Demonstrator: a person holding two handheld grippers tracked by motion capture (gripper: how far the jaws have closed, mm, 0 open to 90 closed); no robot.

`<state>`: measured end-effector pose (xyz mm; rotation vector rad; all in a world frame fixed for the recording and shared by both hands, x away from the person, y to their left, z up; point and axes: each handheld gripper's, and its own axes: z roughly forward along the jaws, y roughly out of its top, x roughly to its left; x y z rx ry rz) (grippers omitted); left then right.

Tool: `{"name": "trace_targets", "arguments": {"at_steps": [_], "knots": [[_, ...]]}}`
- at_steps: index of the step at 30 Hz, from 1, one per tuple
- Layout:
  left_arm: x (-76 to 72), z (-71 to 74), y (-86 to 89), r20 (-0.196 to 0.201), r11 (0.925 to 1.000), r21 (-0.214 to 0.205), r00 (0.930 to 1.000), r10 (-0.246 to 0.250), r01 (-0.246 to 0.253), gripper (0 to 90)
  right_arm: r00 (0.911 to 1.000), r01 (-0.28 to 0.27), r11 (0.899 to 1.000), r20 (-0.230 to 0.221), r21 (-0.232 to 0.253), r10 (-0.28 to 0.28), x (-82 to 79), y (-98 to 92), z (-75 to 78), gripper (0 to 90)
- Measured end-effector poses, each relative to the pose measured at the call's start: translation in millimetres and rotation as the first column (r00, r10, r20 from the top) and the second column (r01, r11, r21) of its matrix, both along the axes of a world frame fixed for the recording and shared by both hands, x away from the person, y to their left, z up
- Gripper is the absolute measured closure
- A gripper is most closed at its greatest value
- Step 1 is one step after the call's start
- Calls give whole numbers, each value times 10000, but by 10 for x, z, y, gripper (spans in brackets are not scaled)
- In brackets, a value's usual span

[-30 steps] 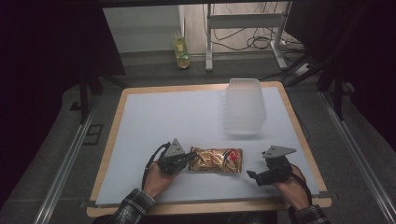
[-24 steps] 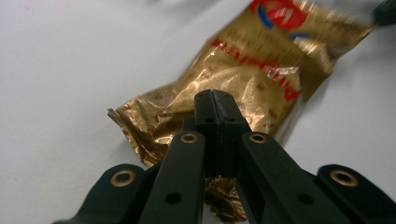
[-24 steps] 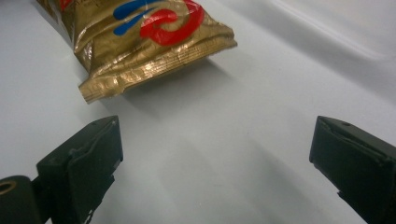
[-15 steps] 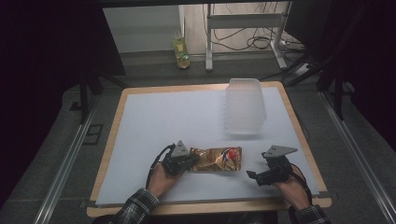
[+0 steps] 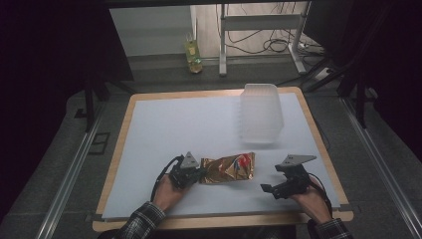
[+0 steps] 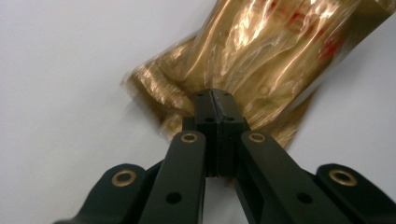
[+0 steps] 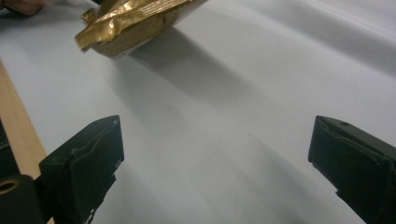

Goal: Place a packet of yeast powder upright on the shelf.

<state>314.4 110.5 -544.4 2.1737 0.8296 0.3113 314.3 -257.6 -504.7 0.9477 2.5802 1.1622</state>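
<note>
**Foil, plastic, wood and a matt sheet**

From my seat, the packet [image 5: 229, 168] looks like crinkled gold foil film, very glossy, with red print. My left gripper [image 6: 215, 105] has smooth black matt plastic jaws with brass-coloured rivets. The table [image 5: 209, 124] carries a smooth, matt white sheet inside a pale wood rim. The tub [image 5: 261, 112] is translucent, ribbed, frosted plastic.
</note>
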Motion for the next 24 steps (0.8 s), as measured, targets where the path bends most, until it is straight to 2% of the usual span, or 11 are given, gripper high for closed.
{"name": "trace_targets", "arguments": {"at_steps": [8,9,12,18,24], "knots": [[-12,2,-13,133,9999,150,9999,-56,54,900,9992,-195,9998,-335,100,198,31,111,25,39],[-17,0,-15,194,9998,179,9998,-57,53,900,9983,-225,9991,-535,357,244,47,144,44,40],[-22,-1,-15,221,9998,190,9997,-47,43,899,9972,-242,9985,-701,487,276,60,176,65,39],[-30,-6,-17,310,9998,198,9995,-49,43,899,9919,-326,9978,-1209,586,395,122,287,82,31],[-34,-5,-21,344,9997,238,9994,-36,28,899,9841,-186,9946,-1739,1018,362,192,393,137,29]]}}
